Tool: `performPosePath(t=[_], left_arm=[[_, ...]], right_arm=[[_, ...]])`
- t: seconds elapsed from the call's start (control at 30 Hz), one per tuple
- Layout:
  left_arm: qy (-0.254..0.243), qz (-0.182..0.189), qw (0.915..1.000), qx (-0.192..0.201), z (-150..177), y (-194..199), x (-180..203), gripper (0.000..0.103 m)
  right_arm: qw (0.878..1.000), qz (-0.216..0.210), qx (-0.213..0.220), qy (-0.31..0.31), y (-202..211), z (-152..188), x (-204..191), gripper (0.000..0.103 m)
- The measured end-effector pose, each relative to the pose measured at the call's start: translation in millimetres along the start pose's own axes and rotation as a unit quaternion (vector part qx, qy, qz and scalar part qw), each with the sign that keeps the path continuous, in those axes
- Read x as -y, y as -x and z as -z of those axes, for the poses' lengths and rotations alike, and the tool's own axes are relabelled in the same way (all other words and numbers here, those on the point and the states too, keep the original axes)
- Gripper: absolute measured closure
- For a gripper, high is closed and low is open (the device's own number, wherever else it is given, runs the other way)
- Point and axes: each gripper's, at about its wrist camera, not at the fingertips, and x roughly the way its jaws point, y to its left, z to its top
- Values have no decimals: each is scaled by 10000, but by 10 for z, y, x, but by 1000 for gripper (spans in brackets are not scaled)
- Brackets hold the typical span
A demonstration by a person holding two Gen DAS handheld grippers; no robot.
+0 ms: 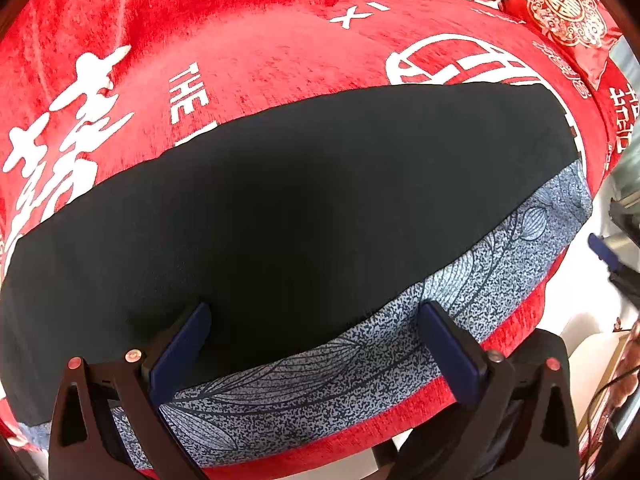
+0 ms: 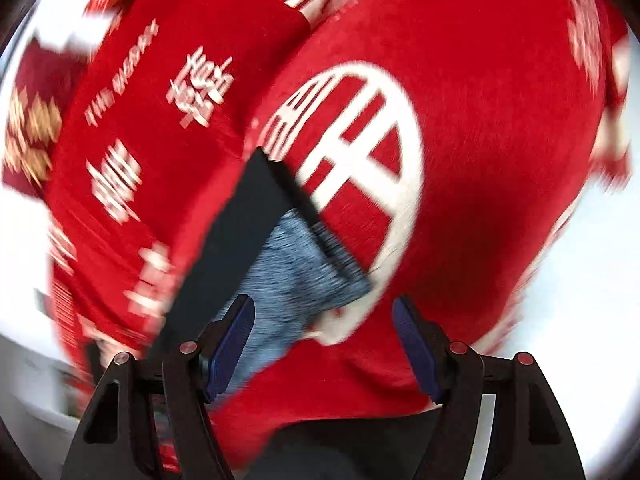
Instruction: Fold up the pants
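Both grippers spread wide over the dark pants, gripping nothing.

The left gripper (image 1: 314,340) hovers released, its blue pads (image 1: 182,350) wide apart above the near edge of the pants (image 1: 280,200), which lie flat ahead of it on the red printed cover (image 1: 260,40), a blue leaf-patterned band (image 1: 400,352) running between its fingers. The right gripper (image 2: 322,344), also splayed and empty, appears only in its own blurred view, where the pants (image 2: 248,232) lie ahead and left, passing behind its left pad. A red cushion (image 1: 560,4) shows only from the left wrist.
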Motion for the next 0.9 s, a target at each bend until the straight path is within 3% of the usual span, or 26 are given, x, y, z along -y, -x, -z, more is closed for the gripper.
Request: performPosePath(t=[0.1, 0.17, 0.2, 0.23, 0.27, 0.37, 0.4, 0.47, 0.53, 0.57, 0.6, 0.63, 0.67, 0.7, 0.8, 0.9], left_arm=[[-31, 44, 10000, -3, -1, 4, -14, 0], [-49, 56, 10000, -8, -2, 3, -22, 0], [-61, 65, 10000, -8, -3, 3, -26, 0], [-73, 86, 9999, 0, -1, 5, -31, 0], [-77, 105, 9999, 9, -3, 3, -40, 0], [-54, 86, 9999, 26, -1, 1, -37, 0], [-57, 52, 10000, 33, -3, -3, -27, 0], [-69, 27, 10000, 32, -1, -4, -10, 0], [-90, 97, 9999, 6, 3, 25, -27, 0], [-71, 128, 9999, -10, 5, 62, -56, 0], [5, 139, 9999, 13, 0, 111, -97, 0], [124, 141, 9998, 84, -5, 184, -165, 0], [236, 160, 9994, 175, -10, 257, -240, 0], [351, 179, 9989, 263, -14, 329, -327, 0], [787, 81, 9958, 466, -9, 481, -671, 0], [1308, -202, 9904, 411, 51, 462, -1085, 0]], right_arm=[[9939, -789, -145, -763, -265, 24, 100, 30], [9884, -963, -215, -1156, -445, 9, 178, 30], [9867, -1035, -157, -1242, -457, 6, 168, 40], [9874, -1041, -8, -1190, -422, -13, 120, 83], [9906, -890, 114, -1031, -375, -32, 59, 92], [9973, -539, 471, -133, -140, -57, -322, 92], [9984, -215, 495, 196, -127, -42, -446, 92], [9976, 529, 268, 358, -258, -61, -452, 91], [9963, 855, -24, 27, -392, -94, -300, 68], [9959, 895, -20, -126, -392, -93, -248, 68], [9953, 962, 96, -85, -325, -84, -275, 62], [9924, 1209, 201, 69, -269, -88, -339, 43], [9825, 1751, 482, 408, -156, -81, -471, 32], [9747, 2032, 695, 624, -73, -73, -560, 17], [9518, 2447, 1182, 1424, 113, -57, -944, 17], [9350, 2154, 697, 2731, -179, 129, -1567, 17]])
